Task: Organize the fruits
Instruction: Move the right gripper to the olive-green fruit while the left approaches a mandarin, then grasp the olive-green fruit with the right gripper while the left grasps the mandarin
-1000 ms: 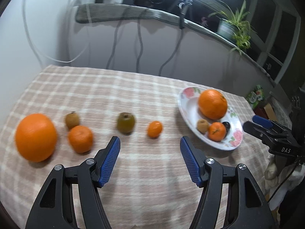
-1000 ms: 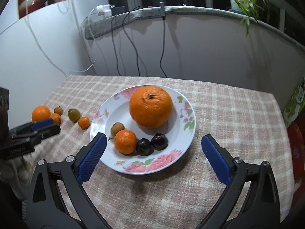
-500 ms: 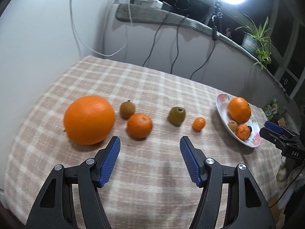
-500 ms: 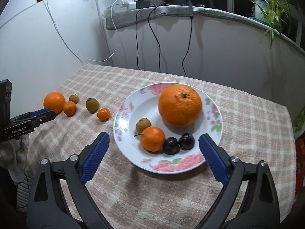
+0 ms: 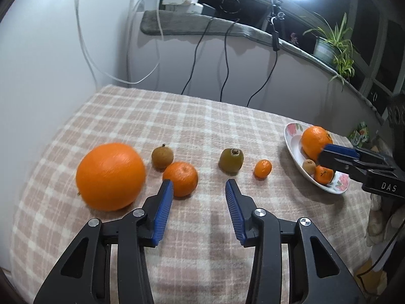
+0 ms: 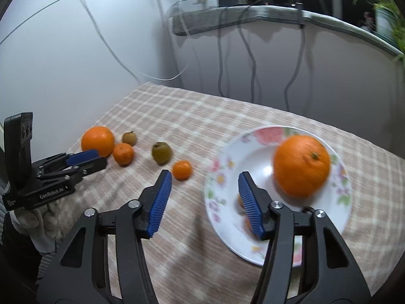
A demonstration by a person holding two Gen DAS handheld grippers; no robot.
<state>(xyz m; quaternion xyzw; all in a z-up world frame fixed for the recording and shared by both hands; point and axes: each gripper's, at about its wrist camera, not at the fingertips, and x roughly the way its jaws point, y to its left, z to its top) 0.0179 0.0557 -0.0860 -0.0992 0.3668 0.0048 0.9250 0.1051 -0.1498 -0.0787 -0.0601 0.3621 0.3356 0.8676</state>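
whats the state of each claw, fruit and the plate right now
left claw: open, empty
right claw: open, empty
big orange: on cloth
mandarin: on cloth
brown fruit: on cloth
kiwi: on cloth
small mandarin: on cloth
plate: holds an orange and smaller fruit

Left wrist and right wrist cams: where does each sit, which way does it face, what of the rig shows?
Left wrist: rides the left hand-held gripper, looking along its open fingers over the checked tablecloth at the big loose orange and tangerine; the right hand-held gripper shows at the right edge.
Right wrist: rides the right hand-held gripper, fingers open, facing the floral plate; the left hand-held gripper shows at the left edge.
Shared: the loose fruit row, plate, and each other's gripper.
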